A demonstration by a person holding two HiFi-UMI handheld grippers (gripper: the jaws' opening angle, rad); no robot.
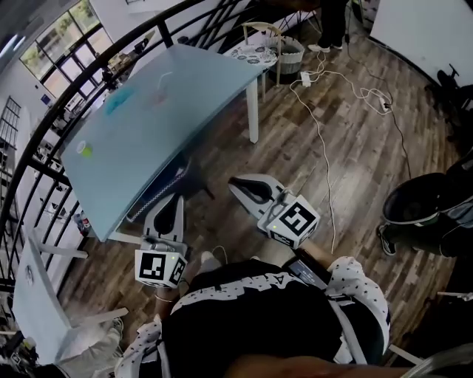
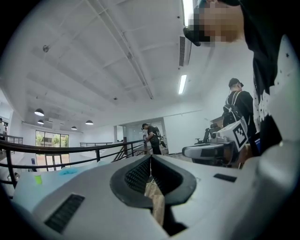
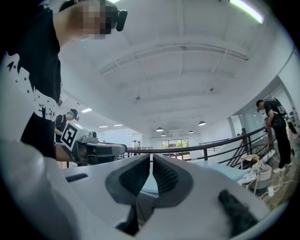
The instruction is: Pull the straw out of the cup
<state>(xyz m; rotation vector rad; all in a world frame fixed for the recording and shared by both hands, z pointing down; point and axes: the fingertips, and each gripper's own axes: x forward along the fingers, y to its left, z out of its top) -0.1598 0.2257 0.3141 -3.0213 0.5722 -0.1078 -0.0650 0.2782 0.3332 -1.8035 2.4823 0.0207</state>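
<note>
In the head view a light blue table stands ahead, well away from both grippers. On its far part is a faint clear cup with a pinkish straw, too small to make out further. A blue object and a small green cup also sit on it. My left gripper is held low near the table's front edge, jaws together and nothing between them. My right gripper points at the table from over the wooden floor, also shut and empty. The left gripper view and the right gripper view look up at the ceiling.
A black railing curves behind the table. A white chair stands at the lower left and a dark office chair at the right. Cables trail across the wooden floor. Another person stands at the top, near a round basket.
</note>
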